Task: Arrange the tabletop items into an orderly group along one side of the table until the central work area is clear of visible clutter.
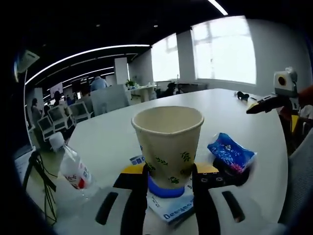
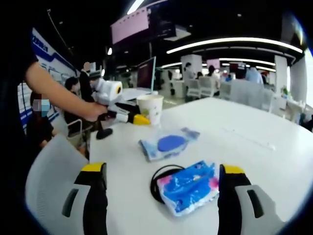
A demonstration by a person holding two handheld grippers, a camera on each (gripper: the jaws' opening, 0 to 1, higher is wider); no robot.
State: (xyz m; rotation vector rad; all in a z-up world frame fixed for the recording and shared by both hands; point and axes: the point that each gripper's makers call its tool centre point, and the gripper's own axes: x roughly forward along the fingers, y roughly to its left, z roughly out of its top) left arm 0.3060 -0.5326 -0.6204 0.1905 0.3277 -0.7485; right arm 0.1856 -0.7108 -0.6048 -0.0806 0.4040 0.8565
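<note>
The left hand-held gripper (image 1: 169,183) pinches a cream paper cup with green leaf print (image 1: 168,143) near the white worktop's (image 1: 234,115) edge, above a packet with a blue disc (image 1: 168,196). The right hand-held gripper (image 2: 163,188), jaws spread, flanks a blue patterned snack packet (image 2: 188,186) lying on a black ring (image 2: 157,178). A clear plastic bottle with a red label (image 1: 73,166) lies at the worktop's edge.

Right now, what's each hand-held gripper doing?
Left hand-held gripper: closed on the paper cup.
Right hand-held gripper: open, holding nothing, blue packet between its jaws.

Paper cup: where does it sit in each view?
Left gripper view: paper cup centre, between that gripper's jaws.
Right gripper view: upper centre-left, at the left gripper.
Shared landmark: the blue snack packet.
</note>
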